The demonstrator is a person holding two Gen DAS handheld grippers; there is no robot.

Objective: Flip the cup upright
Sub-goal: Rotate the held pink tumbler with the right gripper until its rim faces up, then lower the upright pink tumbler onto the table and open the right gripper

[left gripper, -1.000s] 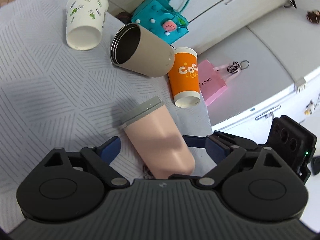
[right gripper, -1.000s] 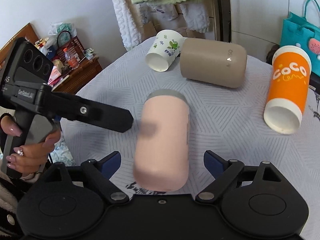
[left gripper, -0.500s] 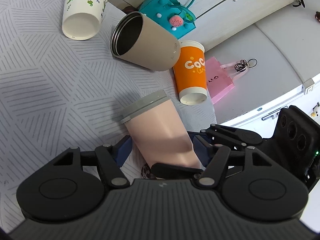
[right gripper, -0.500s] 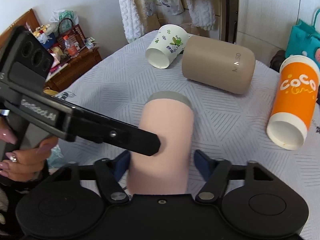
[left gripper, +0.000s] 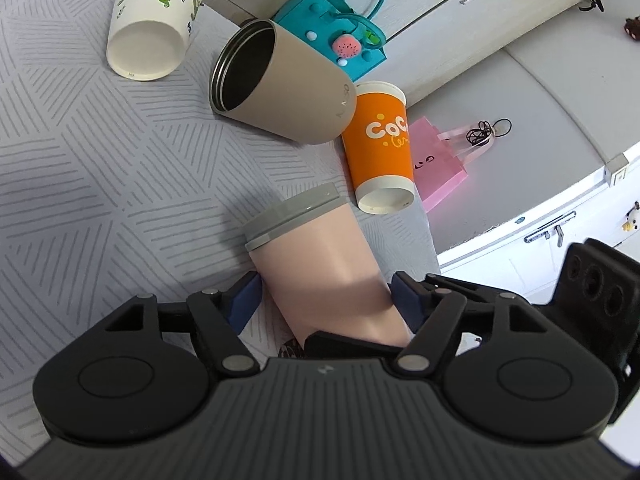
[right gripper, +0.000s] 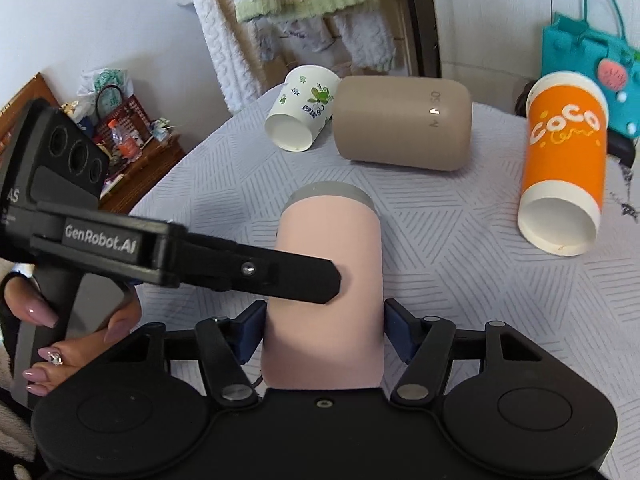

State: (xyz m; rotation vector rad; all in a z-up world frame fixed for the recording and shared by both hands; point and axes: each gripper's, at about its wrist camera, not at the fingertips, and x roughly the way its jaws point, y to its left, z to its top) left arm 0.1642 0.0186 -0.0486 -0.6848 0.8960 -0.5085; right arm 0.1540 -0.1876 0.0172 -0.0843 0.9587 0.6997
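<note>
A pink tumbler [left gripper: 320,268] with a grey lid lies on its side on the grey patterned tablecloth [left gripper: 100,184]; it also shows in the right wrist view [right gripper: 328,280]. My left gripper [left gripper: 326,300] is shut on its body, the blue pads [left gripper: 246,300] pressing both sides. My right gripper [right gripper: 324,330] is shut on the same tumbler near its base, from another side. The left gripper's finger [right gripper: 280,272] crosses the tumbler in the right wrist view.
A beige steel tumbler [left gripper: 280,92], a white leaf-print paper cup [left gripper: 152,28] and an orange paper cup [left gripper: 380,152] lie on their sides further back. A teal bag [left gripper: 336,36] and a pink bag [left gripper: 440,160] sit past the table's edge.
Both grippers have moved in around the pink tumbler and closed on it. The tumbler still lies on its side.
</note>
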